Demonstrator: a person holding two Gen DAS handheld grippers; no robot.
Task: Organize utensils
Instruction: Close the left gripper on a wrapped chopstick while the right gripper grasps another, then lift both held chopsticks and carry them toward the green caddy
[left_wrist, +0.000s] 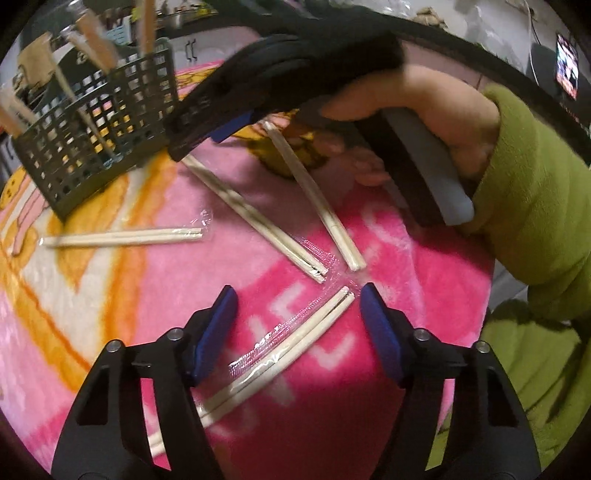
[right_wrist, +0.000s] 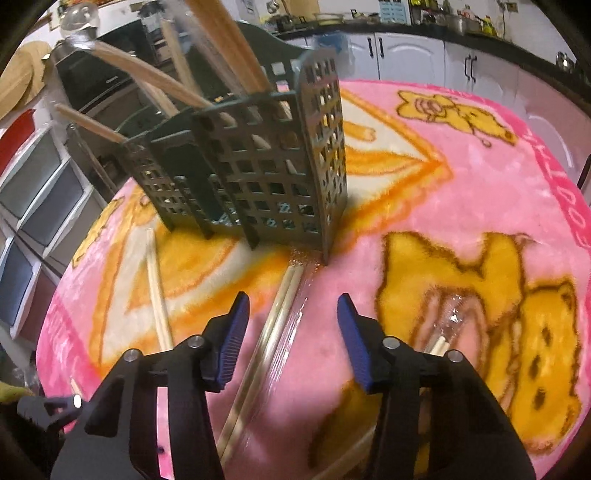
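Note:
Several pairs of wrapped wooden chopsticks lie on a pink cartoon blanket (left_wrist: 388, 369). My left gripper (left_wrist: 299, 306) is open above one wrapped pair (left_wrist: 295, 347) that runs between its fingers. My right gripper (right_wrist: 293, 314) is open and empty over another wrapped pair (right_wrist: 280, 306), close in front of the dark green slotted utensil basket (right_wrist: 273, 177), which holds several wrapped chopsticks upright. The right gripper also shows in the left wrist view (left_wrist: 199, 133), next to the basket (left_wrist: 96, 136).
More pairs lie on the blanket (left_wrist: 125, 236) (left_wrist: 255, 218) (left_wrist: 314, 195) (right_wrist: 157, 291). The round table's edge drops off on the right (left_wrist: 491, 280). Kitchen cabinets (right_wrist: 406, 55) stand behind; storage drawers (right_wrist: 33, 206) stand at the left.

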